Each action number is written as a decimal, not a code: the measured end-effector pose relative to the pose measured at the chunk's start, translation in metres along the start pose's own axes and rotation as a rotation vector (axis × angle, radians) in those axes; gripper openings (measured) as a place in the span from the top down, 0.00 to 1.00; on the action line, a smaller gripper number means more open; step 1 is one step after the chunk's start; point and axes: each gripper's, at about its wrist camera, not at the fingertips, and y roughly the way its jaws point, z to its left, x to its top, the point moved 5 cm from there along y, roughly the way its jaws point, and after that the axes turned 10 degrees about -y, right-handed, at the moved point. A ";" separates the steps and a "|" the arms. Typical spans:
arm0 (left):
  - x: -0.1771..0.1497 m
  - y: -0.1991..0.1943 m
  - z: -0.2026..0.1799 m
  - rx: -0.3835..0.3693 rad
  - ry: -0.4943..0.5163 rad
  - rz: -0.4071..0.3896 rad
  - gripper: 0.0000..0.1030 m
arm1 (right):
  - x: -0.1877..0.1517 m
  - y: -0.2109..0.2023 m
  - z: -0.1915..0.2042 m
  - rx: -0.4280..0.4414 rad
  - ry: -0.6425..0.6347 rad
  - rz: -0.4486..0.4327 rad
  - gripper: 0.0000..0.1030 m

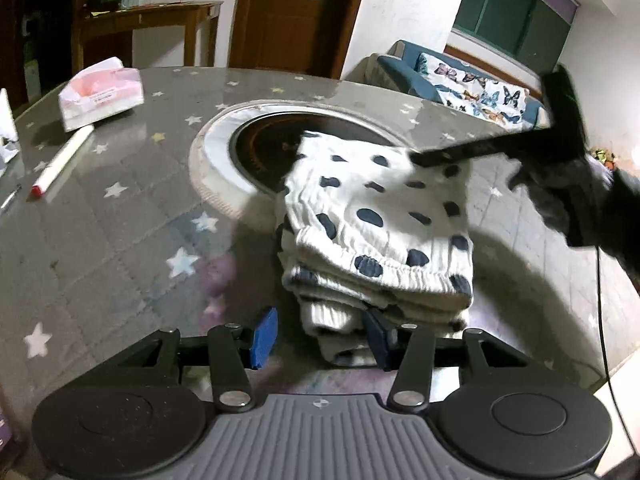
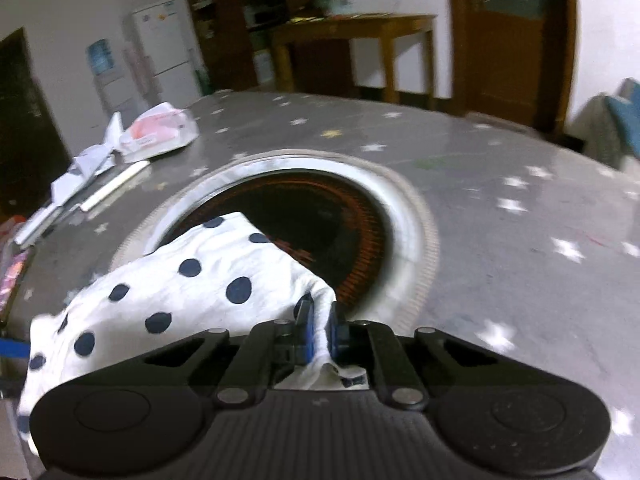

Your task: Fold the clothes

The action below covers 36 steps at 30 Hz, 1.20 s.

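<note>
A white garment with dark blue dots (image 1: 384, 224) lies folded into a thick stack on the grey star-patterned table (image 1: 100, 240). My left gripper (image 1: 324, 334) is open, its blue pads (image 1: 264, 336) either side of the stack's near lower edge. My right gripper (image 2: 320, 328) is shut on a corner of the same garment (image 2: 172, 292), holding the top layer. In the left wrist view the right gripper (image 1: 424, 158) reaches in from the right onto the garment's far edge.
A round dark burner with a white ring (image 2: 404, 216) is set in the table's middle, partly under the garment. A tissue pack (image 1: 100, 96) and a white marker (image 1: 60, 160) lie at far left. A sofa (image 1: 472, 84) stands beyond the table.
</note>
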 end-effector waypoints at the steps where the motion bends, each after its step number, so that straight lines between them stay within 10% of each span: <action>1: 0.003 0.005 -0.003 -0.004 0.004 0.000 0.53 | -0.007 -0.010 -0.005 -0.030 0.012 -0.003 0.94; 17: 0.058 0.119 -0.134 -0.214 0.212 0.082 0.63 | -0.168 -0.175 -0.071 -0.531 0.363 -0.013 0.92; 26: 0.085 0.087 -0.149 -0.189 0.258 -0.025 0.63 | -0.172 -0.211 -0.064 -0.527 0.338 -0.066 0.77; 29: 0.087 0.078 -0.169 -0.240 0.287 -0.044 0.63 | -0.153 -0.192 -0.071 -0.471 0.331 -0.088 0.62; 36: 0.065 0.104 -0.201 -0.281 0.365 0.035 0.63 | -0.109 -0.128 -0.097 -0.387 0.326 -0.067 0.61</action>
